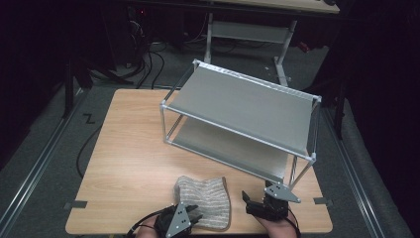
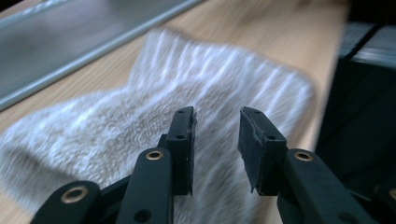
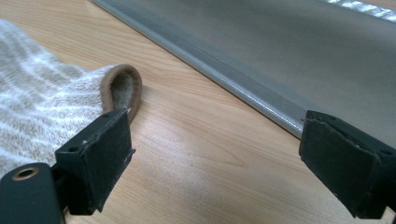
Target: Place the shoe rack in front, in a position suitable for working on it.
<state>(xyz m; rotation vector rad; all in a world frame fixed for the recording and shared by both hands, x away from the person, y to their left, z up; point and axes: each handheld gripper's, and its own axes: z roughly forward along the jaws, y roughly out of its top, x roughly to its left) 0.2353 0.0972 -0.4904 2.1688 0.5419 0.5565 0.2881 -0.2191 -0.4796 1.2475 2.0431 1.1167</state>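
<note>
The left claw (image 2: 217,140), jaws partly apart and gripping nothing, hovers just over the striped cloth (image 2: 140,135).

A grey two-level rack (image 1: 242,116) with thin metal posts stands at an angle on the far right part of the wooden tabletop (image 1: 129,148), while behind it, on the dark floor (image 1: 49,148), a white-legged desk (image 1: 247,29) and some black cables (image 1: 148,64) are seen.
</note>
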